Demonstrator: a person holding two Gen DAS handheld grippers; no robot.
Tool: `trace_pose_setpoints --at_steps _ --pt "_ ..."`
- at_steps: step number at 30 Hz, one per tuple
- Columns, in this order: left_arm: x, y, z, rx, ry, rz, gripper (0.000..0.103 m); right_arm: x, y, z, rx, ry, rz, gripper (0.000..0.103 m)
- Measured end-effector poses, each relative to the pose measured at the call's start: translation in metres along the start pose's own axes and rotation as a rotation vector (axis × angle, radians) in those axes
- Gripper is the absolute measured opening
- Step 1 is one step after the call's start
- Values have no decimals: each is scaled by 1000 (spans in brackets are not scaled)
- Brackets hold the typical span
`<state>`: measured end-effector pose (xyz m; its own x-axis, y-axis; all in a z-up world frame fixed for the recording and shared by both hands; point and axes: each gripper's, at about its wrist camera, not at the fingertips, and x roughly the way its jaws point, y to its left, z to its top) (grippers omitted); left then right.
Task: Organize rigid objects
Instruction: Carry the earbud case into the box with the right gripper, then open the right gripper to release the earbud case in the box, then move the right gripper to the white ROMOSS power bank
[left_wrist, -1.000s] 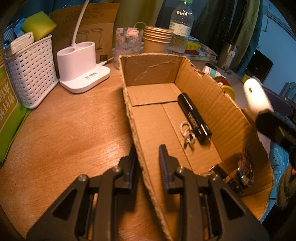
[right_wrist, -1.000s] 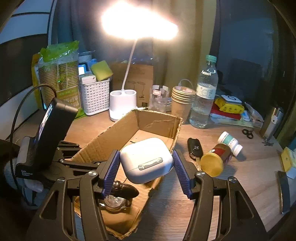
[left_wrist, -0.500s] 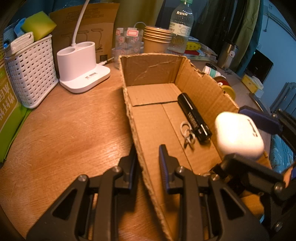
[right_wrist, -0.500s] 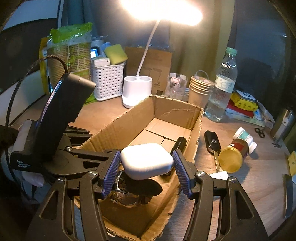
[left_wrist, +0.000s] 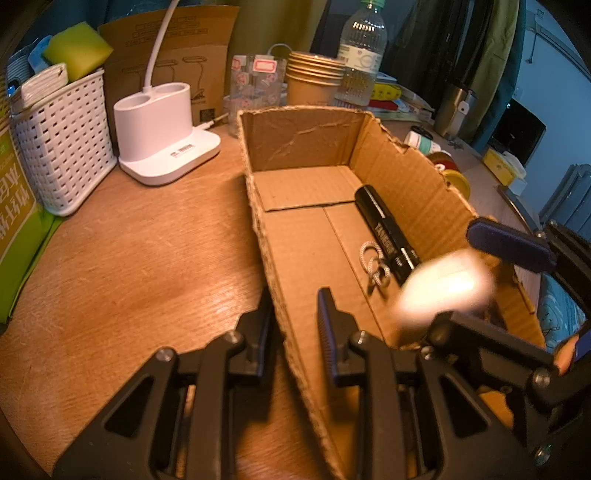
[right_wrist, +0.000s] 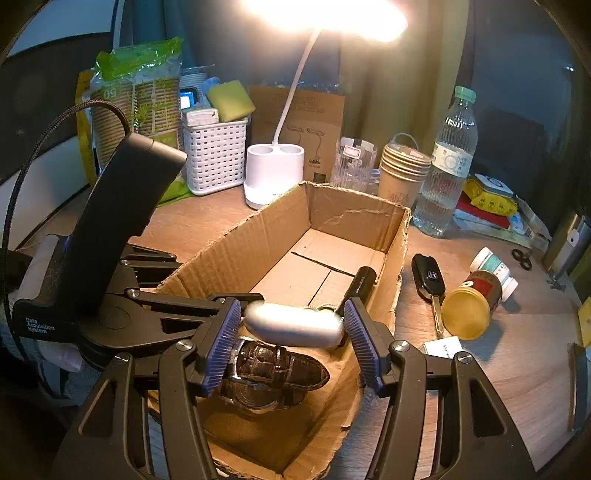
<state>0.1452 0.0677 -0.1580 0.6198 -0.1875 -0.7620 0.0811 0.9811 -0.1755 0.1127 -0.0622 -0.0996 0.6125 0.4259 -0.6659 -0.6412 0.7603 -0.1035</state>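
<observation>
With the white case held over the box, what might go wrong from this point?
1. The right gripper holds the rounded white earbud case directly above the brown leather-strap watch; released here, it would likely land on the watch.
2. The left gripper pinches the torn cardboard box by one thin wall; that wall may bend or tear.
3. The black cylindrical flashlight lies loose and may roll if the box shifts.

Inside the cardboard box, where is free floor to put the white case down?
Bare floor lies at the far end of the cardboard box, beyond the black flashlight. The near end is crowded by the watch.
</observation>
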Motion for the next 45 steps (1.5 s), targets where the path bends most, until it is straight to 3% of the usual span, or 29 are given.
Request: trace_pose_setpoints --at_steps 16,45 --pt "0 -1 0 1 0 0 24 -4 -6 0 17 -9 -15 62" --pt "0 -1 0 1 0 0 25 -26 -62 -7 124 -38 -161 62"
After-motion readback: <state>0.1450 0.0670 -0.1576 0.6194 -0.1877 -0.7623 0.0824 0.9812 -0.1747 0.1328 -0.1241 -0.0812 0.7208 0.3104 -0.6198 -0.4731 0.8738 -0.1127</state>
